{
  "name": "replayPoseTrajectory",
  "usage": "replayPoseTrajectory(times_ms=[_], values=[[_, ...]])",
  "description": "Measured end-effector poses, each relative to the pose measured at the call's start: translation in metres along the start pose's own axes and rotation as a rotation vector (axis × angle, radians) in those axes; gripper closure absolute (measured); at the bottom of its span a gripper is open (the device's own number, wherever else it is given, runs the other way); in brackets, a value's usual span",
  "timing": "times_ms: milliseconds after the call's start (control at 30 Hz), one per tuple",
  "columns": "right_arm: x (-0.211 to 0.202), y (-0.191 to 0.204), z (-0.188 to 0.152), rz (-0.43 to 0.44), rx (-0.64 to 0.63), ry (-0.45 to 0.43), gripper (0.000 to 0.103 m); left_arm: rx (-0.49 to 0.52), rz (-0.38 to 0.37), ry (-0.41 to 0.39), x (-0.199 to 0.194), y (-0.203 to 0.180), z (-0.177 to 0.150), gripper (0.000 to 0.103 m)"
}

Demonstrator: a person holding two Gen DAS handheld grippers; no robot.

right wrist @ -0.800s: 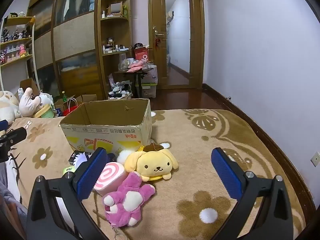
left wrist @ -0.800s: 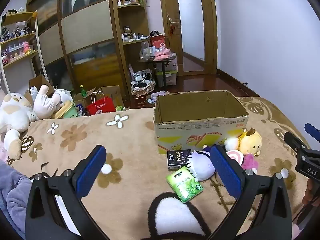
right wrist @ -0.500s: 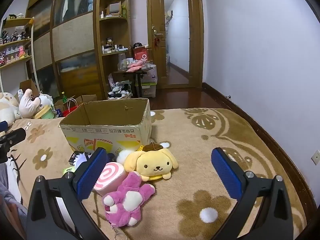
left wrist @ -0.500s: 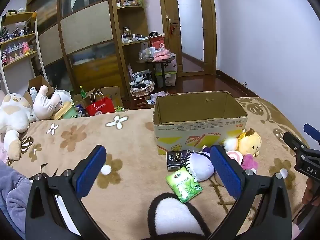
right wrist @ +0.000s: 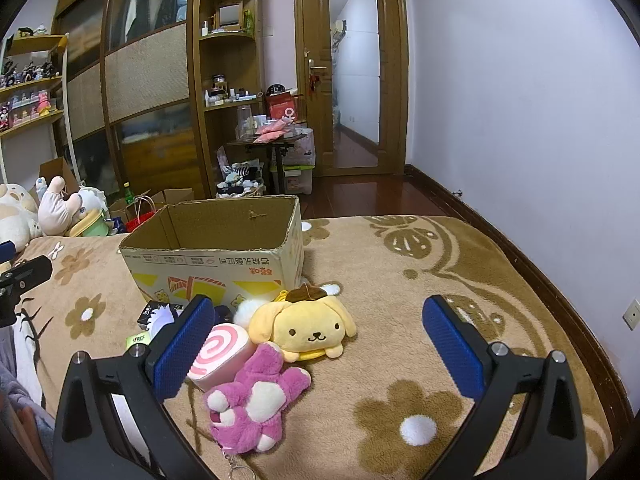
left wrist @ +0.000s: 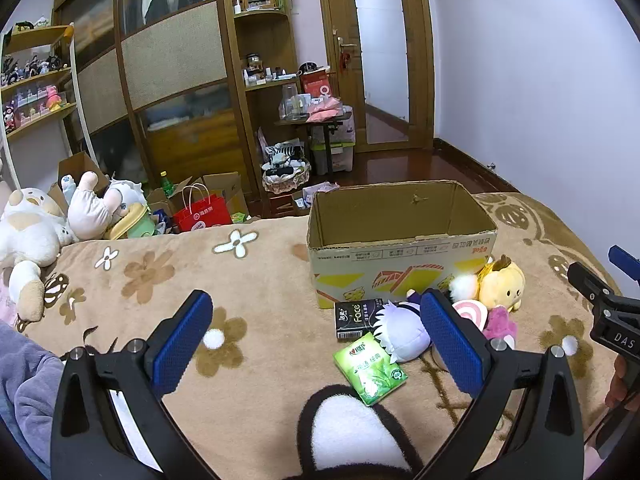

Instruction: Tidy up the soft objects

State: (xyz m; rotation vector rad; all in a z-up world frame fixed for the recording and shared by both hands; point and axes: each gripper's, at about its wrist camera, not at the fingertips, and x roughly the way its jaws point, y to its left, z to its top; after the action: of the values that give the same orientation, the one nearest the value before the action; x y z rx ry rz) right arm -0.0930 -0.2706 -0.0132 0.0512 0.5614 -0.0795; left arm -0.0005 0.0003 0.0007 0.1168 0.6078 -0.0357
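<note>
1. Jaws on both grippers stand wide apart, nothing between the pads: left gripper [left wrist: 316, 344] and right gripper [right wrist: 316, 344] both hover over the blanket [right wrist: 400, 272], angled down. Reads as a pre-grasp pose, no pick committed.
2. Cardboard box [right wrist: 224, 256] sits mid-blanket, top open, no toy visible inside; likely the drop target, so the toys are staged right at its near wall.
3. Yellow dog plush [right wrist: 308, 328] lies just in front of the box's near right corner; pink swirl cushion [right wrist: 220, 352] touches its left side; magenta bear [right wrist: 252, 404] lies nearest the right gripper, partly against both.
4. White-haired plush [left wrist: 402, 332] lies beside the black tissue pack [left wrist: 356, 318] and green tissue pack [left wrist: 370, 368], in front of the box's near wall, closest to the left gripper.
5. Judgement: split is by reach, each gripper takes its own side of the cluster.
</note>
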Motion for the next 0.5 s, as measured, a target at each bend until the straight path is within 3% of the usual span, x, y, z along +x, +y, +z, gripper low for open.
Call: replayPoseTrajectory(times_ms=[500], values=[[0.0002, 0.0011, 0.0004, -0.001, 0.001, 0.003, 0.000, -0.003, 0.001, -0.006, -0.0007, 0.0028, -0.0011, 0.001]])
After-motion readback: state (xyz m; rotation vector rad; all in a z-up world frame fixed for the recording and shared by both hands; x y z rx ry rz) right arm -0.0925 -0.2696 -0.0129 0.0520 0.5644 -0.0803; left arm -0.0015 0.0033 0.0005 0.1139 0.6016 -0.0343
